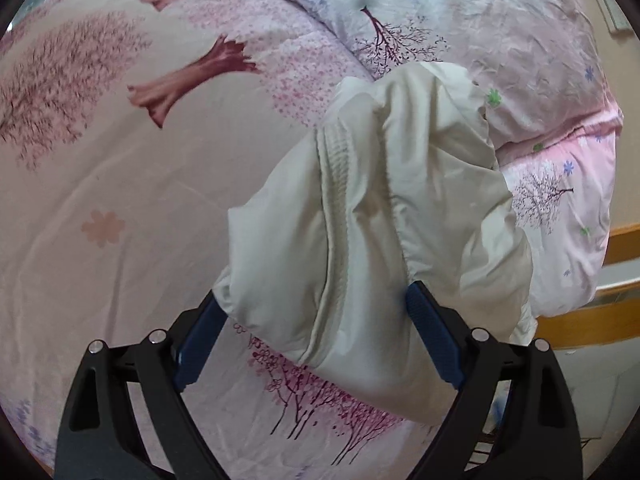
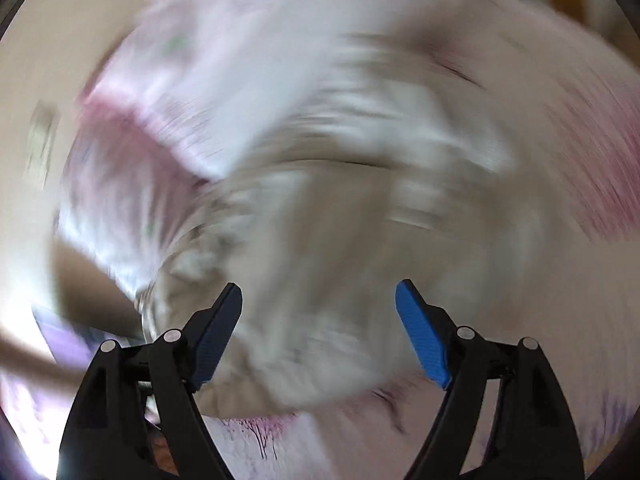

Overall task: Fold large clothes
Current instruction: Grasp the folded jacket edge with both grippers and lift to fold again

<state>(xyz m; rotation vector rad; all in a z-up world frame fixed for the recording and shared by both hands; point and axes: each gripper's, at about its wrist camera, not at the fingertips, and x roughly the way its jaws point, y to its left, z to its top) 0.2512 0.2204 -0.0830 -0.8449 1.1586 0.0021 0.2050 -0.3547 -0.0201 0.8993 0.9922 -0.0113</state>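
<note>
- Left wrist view: the left gripper (image 1: 316, 304) straddles a bunched fold of one cream garment (image 1: 384, 208) lying on the tree-print bedsheet (image 1: 120, 200); its jaws stand wide, and whether the pads actually press the cloth cannot be told.
- Right wrist view: heavy blur; the right gripper (image 2: 319, 300) stands apart and holds nothing.
- Risk: the bulky bunch may slip free, or the sheet underneath get pinched along with it.
- Count: one garment, two grippers.

No readable text, label or number — printed bedding, garment both unmarked.
</note>
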